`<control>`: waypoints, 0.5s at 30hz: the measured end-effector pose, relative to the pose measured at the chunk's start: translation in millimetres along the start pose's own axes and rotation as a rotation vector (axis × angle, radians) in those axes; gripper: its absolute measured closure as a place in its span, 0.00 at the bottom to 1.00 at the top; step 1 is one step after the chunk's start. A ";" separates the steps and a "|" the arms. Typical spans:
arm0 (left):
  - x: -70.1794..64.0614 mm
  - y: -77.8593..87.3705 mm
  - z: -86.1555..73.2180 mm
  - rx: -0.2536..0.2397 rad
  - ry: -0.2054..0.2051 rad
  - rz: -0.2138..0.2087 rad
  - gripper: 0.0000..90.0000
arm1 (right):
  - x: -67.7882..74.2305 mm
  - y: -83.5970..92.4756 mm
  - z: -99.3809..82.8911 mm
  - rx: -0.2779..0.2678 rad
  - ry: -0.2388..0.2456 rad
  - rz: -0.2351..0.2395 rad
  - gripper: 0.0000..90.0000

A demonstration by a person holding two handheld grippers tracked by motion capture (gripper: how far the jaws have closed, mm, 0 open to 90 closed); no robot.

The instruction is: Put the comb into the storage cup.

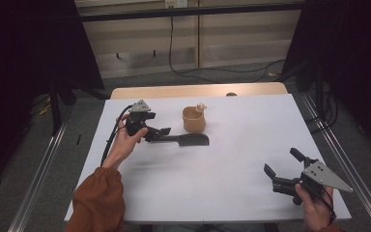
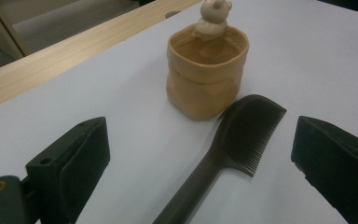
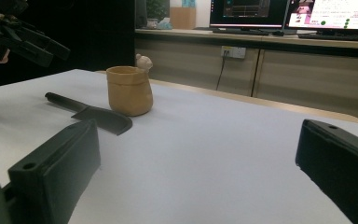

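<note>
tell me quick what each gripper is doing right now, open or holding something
Left gripper: open, holding nothing; the black comb lies on the table between its jaws.
Right gripper: open, holding nothing.

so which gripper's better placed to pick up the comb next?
Left. The left gripper hangs open just above the comb's handle, with the comb between its jaws in its own view, lying beside the cup. The right gripper is open too, but far off near the table's near edge.

Comb [image 1: 187, 140], cup [image 1: 193, 121] on table [image 1: 232, 159]
</note>
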State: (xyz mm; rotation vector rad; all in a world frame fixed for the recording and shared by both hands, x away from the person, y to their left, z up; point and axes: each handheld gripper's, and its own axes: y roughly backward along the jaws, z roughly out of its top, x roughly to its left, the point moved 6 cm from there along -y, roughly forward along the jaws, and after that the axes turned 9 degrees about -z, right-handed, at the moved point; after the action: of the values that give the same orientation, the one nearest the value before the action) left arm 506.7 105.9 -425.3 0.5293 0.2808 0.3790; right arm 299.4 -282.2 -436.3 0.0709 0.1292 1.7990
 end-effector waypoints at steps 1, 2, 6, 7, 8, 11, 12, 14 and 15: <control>0.0 -0.4 0.6 0.007 -0.002 -0.013 0.05 | 0.1 0.1 0.1 -0.001 -0.001 0.000 0.00; 0.0 -1.6 1.2 0.025 -0.006 -0.026 0.06 | 0.0 0.1 0.0 -0.001 -0.001 0.000 0.00; 0.4 -5.4 1.4 0.074 0.017 -0.035 0.06 | 0.1 -0.3 0.0 -0.001 -0.001 0.001 0.00; 0.6 -6.3 1.7 0.073 0.018 -0.039 0.06 | 0.2 -0.1 -0.1 0.000 -0.001 0.003 0.00; 1.4 -7.4 2.1 0.078 0.016 -0.038 0.06 | 0.3 -0.1 -0.1 0.000 -0.001 0.003 0.00; 1.5 -12.0 3.2 0.089 0.017 -0.050 0.06 | 0.3 -0.5 -0.3 0.001 0.001 0.004 0.00; 0.4 -13.7 3.1 0.103 0.006 -0.052 0.07 | 0.3 -0.4 -0.3 0.000 0.002 0.004 0.00; -1.0 -17.1 2.7 0.129 -0.004 -0.070 0.08 | 0.3 -0.1 -0.1 0.000 0.000 0.003 0.00; -0.8 -18.8 3.0 0.128 -0.006 -0.077 0.08 | 0.3 0.0 -0.1 0.001 -0.001 0.004 0.00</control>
State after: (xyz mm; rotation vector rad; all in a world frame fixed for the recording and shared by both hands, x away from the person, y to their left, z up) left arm 512.3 89.3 -432.8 0.6429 0.3205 0.2860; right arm 299.3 -282.0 -436.5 0.0726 0.1295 1.8026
